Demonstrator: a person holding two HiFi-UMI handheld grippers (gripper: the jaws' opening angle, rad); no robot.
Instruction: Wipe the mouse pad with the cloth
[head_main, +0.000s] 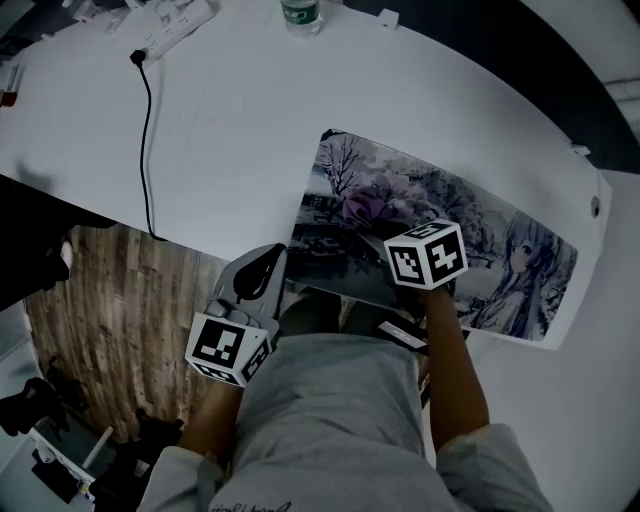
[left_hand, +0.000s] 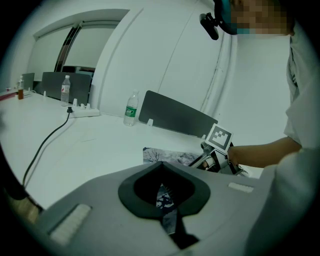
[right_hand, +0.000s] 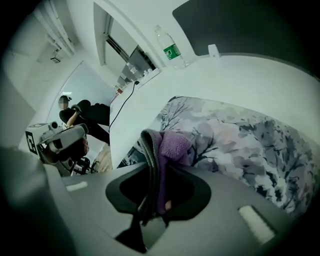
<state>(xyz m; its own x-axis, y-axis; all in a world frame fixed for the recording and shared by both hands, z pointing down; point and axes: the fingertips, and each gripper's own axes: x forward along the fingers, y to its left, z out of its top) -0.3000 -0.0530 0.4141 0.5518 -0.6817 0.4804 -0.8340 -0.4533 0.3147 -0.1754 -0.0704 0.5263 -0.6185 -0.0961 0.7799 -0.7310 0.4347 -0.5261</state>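
The white bench carries the long printed mouse pad along its near edge. The left claw is clenched on what looks like the pad's near-left edge, probably to hold it down. The right claw grips the purple-and-grey cloth, which presses on the pad's left part. Wiping looks to be under way or just starting. No wiped patch can be told from an unwiped one, so most of the pad, rightward to the far end, likely remains.
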